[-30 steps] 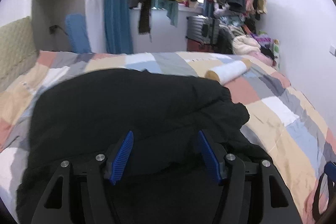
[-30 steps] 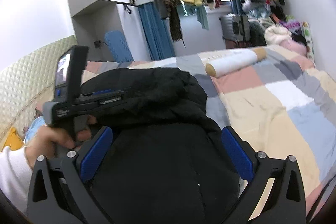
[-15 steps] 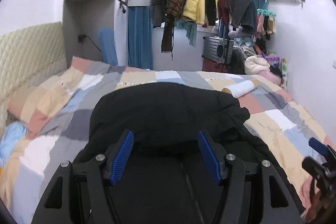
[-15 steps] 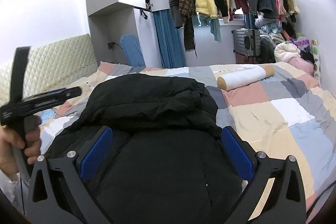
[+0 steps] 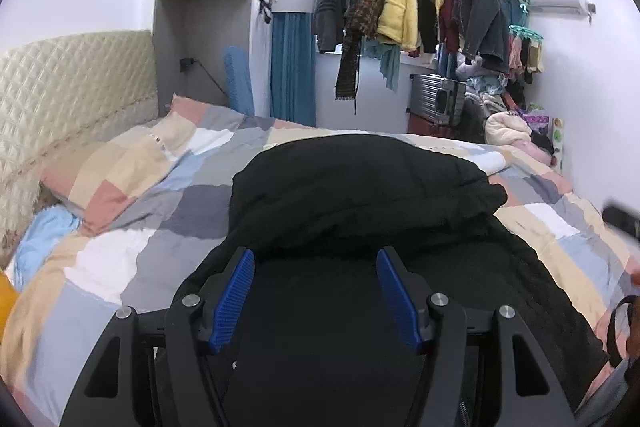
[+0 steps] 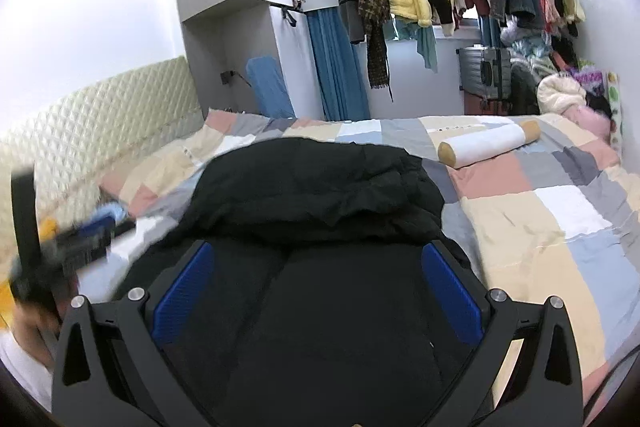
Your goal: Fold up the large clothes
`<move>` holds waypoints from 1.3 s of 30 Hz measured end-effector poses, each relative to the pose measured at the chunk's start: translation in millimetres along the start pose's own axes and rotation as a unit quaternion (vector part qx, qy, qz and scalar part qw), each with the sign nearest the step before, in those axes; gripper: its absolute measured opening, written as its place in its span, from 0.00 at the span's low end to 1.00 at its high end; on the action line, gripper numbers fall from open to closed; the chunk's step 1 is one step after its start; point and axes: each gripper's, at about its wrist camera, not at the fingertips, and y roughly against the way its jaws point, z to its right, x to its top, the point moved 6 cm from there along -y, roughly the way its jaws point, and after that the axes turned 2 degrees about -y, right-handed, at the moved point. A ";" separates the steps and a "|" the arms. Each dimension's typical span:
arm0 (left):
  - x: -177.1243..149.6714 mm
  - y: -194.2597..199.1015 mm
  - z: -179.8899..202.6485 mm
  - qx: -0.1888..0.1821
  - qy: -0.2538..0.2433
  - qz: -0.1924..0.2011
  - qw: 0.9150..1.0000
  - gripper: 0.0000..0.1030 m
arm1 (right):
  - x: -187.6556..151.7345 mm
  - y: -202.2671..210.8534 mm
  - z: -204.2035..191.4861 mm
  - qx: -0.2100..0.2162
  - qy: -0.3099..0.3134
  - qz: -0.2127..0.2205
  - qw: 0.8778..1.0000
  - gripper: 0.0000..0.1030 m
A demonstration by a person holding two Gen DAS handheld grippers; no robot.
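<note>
A quilted cream headboard (image 5: pixel 72 95) lines the left wall, and below it a pillow (image 5: pixel 116 175) in the same patchwork as the bedspread (image 5: pixel 132 255) lies at the head of the bed. In the right wrist view, the left gripper (image 6: pixel 96 235) shows as a dark motion-smeared shape at the far left edge, gripped by a hand (image 6: pixel 32 327) in a white sleeve; the left wrist view has none of this. The black coat (image 5: pixel 360 195), a large padded garment, lies in the middle of the bed, its upper part folded over into a thick rounded bulge on top of the rest. Seen from its own camera, the left gripper (image 5: pixel 316 301) hangs over the near part of the coat with its blue pads (image 5: pixel 234 301) set moderately apart and nothing between them. The right gripper (image 6: pixel 316 293) hovers over the same coat, its jaws spread wider, also empty. Behind, a rail of hanging clothes (image 5: pixel 420 7) crosses the window wall (a yellow jacket stands out). Only the right wrist view shows a white bolster (image 6: pixel 488 143) with tan ends lying right of the coat.
</note>
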 end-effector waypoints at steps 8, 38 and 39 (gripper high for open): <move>-18.0 -19.3 -18.3 -0.032 0.044 -0.016 0.998 0.62 | 47.5 -98.8 31.1 -0.029 -0.042 -0.044 0.998 1.00; -39.4 -65.8 -29.2 -0.023 0.052 -0.043 0.997 0.62 | -3.4 -217.3 109.7 -0.071 -0.029 -0.144 0.987 0.18; -39.6 -65.2 -29.3 -0.023 0.053 -0.042 0.997 0.62 | -2.9 -215.6 108.6 -0.072 -0.024 -0.139 0.987 0.19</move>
